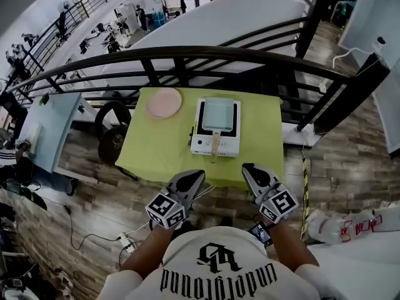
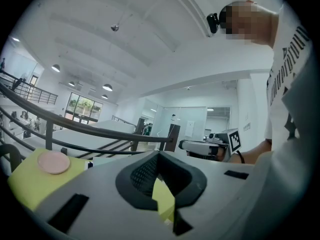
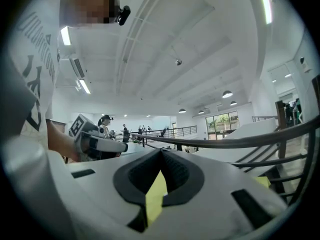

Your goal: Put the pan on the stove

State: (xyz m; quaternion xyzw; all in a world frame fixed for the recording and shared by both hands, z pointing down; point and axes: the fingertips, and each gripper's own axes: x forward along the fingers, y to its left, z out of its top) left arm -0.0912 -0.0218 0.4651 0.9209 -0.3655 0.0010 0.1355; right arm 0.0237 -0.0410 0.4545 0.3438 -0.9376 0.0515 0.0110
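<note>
shirt (image 1: pixel 219 264): white, black lettering | left gripper (image 1: pixel 197 176), right gripper (image 1: pixel 249 168): grey, marker cubes (image 1: pixel 166 210) | watch (image 1: pixel 260 233): dark

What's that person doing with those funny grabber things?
A person stands at a green table with a gripper in each hand. The left gripper and right gripper are both shut and empty. The square pan sits on the white stove, its wooden handle toward the person. A pink plate lies left of it.

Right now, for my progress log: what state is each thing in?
Stove: on the green table, carrying the pan.
Pan: empty, handle toward the table's near edge.
Pink plate: empty, left of the stove.
Left gripper: shut, empty.
Right gripper: shut, empty.
</note>
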